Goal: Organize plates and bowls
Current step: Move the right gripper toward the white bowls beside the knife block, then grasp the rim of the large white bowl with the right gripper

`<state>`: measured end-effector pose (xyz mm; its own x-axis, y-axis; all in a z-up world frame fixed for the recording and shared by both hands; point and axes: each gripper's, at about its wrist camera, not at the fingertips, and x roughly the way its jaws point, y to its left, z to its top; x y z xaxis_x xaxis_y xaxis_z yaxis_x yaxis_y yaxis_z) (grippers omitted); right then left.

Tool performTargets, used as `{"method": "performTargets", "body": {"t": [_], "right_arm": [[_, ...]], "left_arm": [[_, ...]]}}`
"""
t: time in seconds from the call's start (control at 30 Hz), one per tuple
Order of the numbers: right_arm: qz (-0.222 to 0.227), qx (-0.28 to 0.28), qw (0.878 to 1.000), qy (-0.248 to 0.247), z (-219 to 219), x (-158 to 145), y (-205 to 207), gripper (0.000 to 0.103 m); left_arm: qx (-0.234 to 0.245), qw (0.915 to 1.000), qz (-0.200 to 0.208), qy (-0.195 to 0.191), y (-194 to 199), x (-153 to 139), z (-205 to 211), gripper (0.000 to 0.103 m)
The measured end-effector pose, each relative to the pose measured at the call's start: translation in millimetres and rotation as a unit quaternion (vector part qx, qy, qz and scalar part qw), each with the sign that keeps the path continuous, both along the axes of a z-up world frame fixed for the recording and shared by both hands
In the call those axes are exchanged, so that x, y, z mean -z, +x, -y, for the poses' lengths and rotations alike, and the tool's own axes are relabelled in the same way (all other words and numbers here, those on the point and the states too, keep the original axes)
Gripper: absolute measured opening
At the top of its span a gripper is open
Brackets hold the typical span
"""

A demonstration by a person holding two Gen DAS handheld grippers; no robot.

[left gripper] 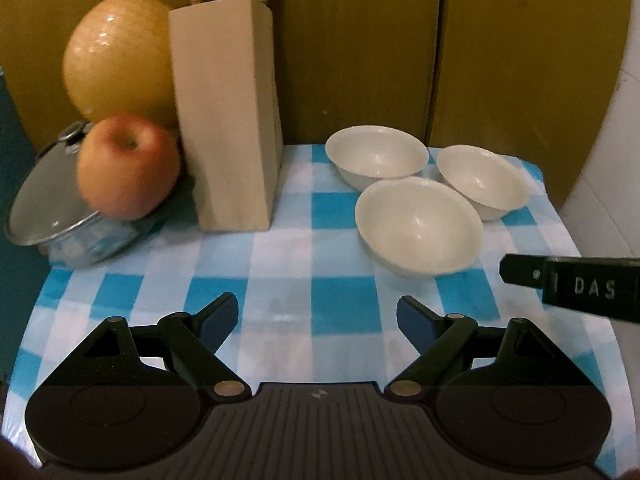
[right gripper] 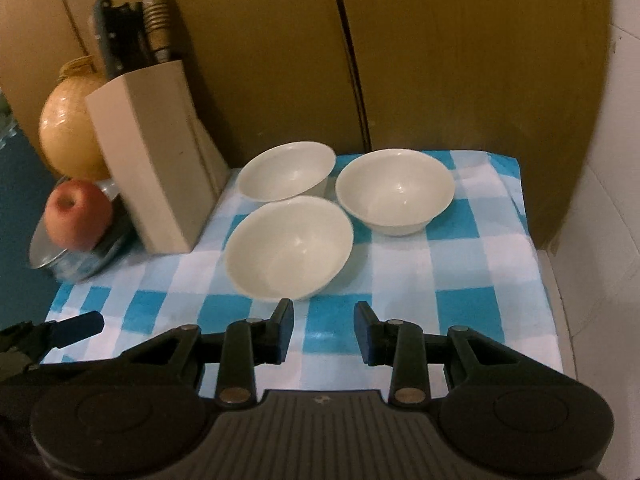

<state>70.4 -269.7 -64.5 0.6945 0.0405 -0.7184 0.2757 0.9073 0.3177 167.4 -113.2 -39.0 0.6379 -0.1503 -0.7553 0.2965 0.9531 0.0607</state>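
Note:
Three white bowls stand apart on a blue-and-white checked cloth [left gripper: 280, 248]. The near bowl [left gripper: 418, 226] [right gripper: 289, 246], the far left bowl [left gripper: 376, 156] [right gripper: 287, 172] and the far right bowl [left gripper: 482, 180] [right gripper: 395, 190] are all upright and empty. My left gripper [left gripper: 318, 316] is open and empty, low over the cloth, left of and nearer than the bowls. My right gripper [right gripper: 324, 330] is open and empty, just in front of the near bowl. Its body [left gripper: 576, 286] shows at the right edge of the left wrist view. No plates are in view.
A beige knife block [left gripper: 228, 120] [right gripper: 148, 152] stands at the back left. Beside it are a large yellow onion [left gripper: 116, 56] [right gripper: 66, 132], an apple [left gripper: 128, 166] [right gripper: 78, 214] and a glass-lidded pot [left gripper: 52, 208]. A brown cardboard wall [right gripper: 440, 60] closes the back.

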Motion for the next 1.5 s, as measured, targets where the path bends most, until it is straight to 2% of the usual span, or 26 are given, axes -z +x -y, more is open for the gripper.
{"method": "performTargets", "body": {"t": [0.43, 0.57, 0.67, 0.83, 0.97, 1.13, 1.2, 1.33, 1.5], "right_arm": [[-0.01, 0.028, 0.999, 0.038, 25.5, 21.8, 46.4, 0.028], [-0.023, 0.025, 0.997, 0.063, 28.8, 32.2, 56.7, 0.028], [-0.034, 0.021, 0.995, 0.086, 29.7, 40.6, 61.5, 0.028], [-0.044, 0.014, 0.994, 0.096, 26.8, 49.5, 69.0, 0.013], [-0.041, 0.011, 0.994, 0.102, 26.1, 51.3, 71.7, 0.011], [-0.043, 0.003, 0.994, 0.103, 25.2, 51.1, 70.8, 0.01], [-0.043, 0.0, 0.994, 0.105, 25.6, 51.3, 69.5, 0.01], [-0.041, -0.005, 0.994, 0.105, 23.8, 49.1, 63.6, 0.01], [-0.026, -0.014, 0.994, 0.104, 17.0, 39.6, 48.4, 0.01]], "left_arm": [[-0.017, 0.9985, -0.025, -0.045, 67.3, 19.5, 23.8, 0.09], [-0.013, 0.9988, -0.031, -0.037, 78.1, 31.0, 32.7, 0.087], [-0.01, 0.9974, -0.051, -0.049, 86.3, 39.4, 32.9, 0.078], [0.002, 0.9977, -0.06, -0.032, 90.4, 51.4, 39.0, 0.059], [0.014, 0.9979, -0.059, -0.022, 90.1, 55.1, 43.6, 0.051], [0.045, 0.9983, -0.033, 0.02, 79.2, 54.6, 54.7, 0.037], [0.051, 0.998, -0.03, 0.022, 76.7, 55.1, 55.1, 0.033], [0.061, 0.9974, -0.025, 0.03, 71.2, 52.7, 56.3, 0.031], [0.069, 0.9965, 0.005, 0.047, 52.0, 39.5, 53.4, 0.031]]}}
